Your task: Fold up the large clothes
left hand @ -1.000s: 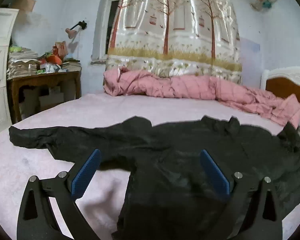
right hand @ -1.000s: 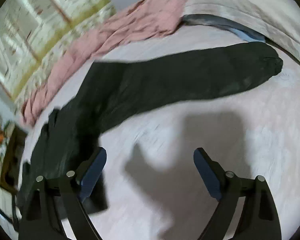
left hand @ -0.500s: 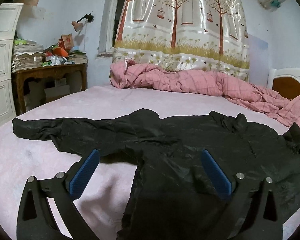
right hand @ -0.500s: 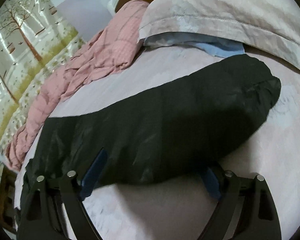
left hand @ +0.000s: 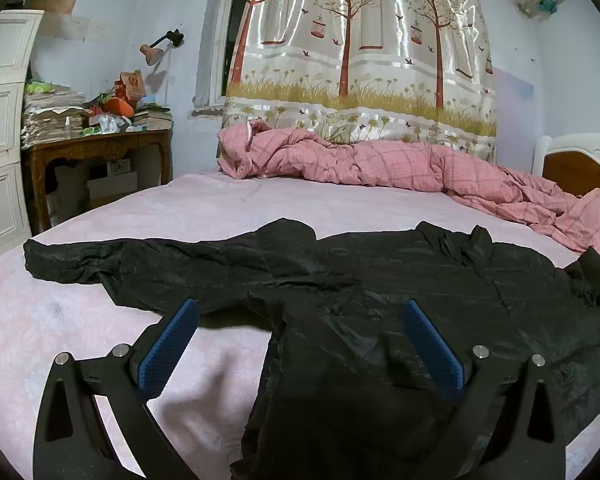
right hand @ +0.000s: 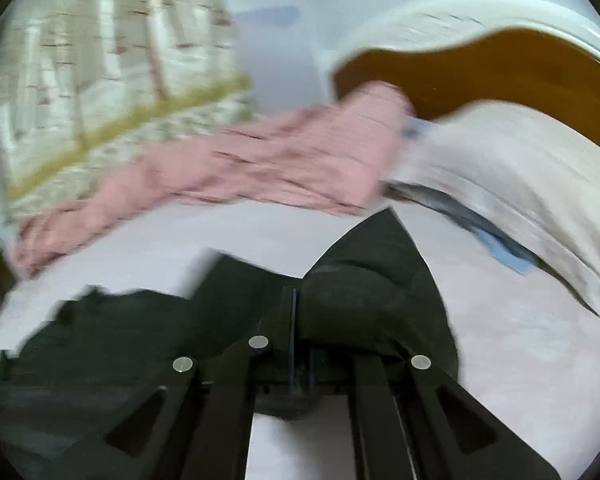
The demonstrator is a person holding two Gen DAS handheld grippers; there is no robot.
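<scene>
The black jacket is lying spread on the pink bed. The right gripper has just been closing and is pinching its sleeve. The left gripper is hanging wide open above it.

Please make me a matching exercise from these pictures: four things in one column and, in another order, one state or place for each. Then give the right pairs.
Things:
1. left gripper
2. right gripper
3. pink quilt
4. black jacket

States or places:
A. bunched along the far side of the bed
B. jaws wide open, holding nothing
C. spread out on the pink sheet
D. jaws shut on a black sleeve

Pairs: 1-B, 2-D, 3-A, 4-C
</scene>
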